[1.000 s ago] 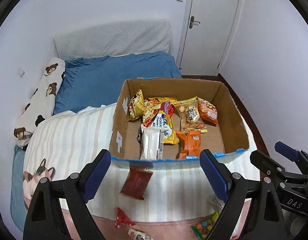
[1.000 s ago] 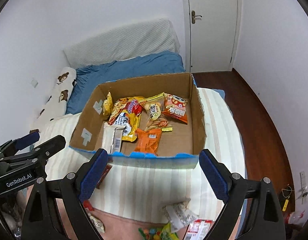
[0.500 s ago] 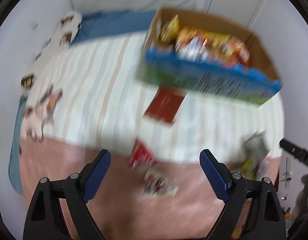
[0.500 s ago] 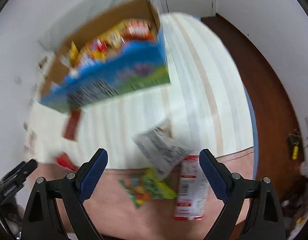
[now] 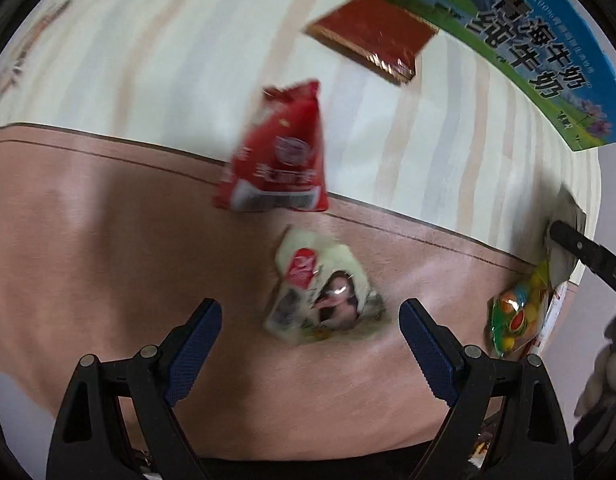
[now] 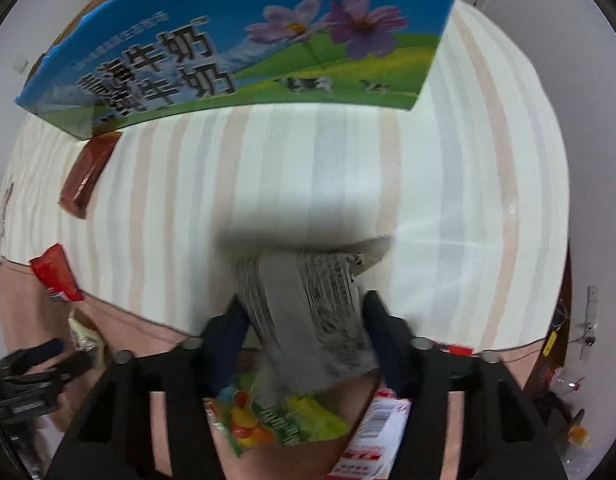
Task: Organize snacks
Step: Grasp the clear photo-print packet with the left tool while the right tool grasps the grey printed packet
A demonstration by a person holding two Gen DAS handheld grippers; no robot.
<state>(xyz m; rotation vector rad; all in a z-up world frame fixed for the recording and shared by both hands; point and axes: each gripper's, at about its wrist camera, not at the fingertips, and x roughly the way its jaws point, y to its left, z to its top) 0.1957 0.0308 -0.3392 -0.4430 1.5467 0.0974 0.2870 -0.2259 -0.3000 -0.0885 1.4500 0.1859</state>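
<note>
Straddling grey packet (image 6: 308, 312), right hand-held gripper (image 6: 304, 316) closing, left hand-held gripper (image 5: 309, 322) apart.

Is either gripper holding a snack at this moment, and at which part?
The right gripper pinches the grey packet across its middle. The left gripper holds nothing.

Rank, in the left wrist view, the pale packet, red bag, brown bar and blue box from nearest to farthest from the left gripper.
1. Pale packet: just ahead of the open left gripper, on the pink band.
2. Red bag: farther ahead, slightly left, across the pink-stripe border.
3. Brown bar: on the stripes, ahead and right.
4. Blue box: top right, just behind the bar.
</note>
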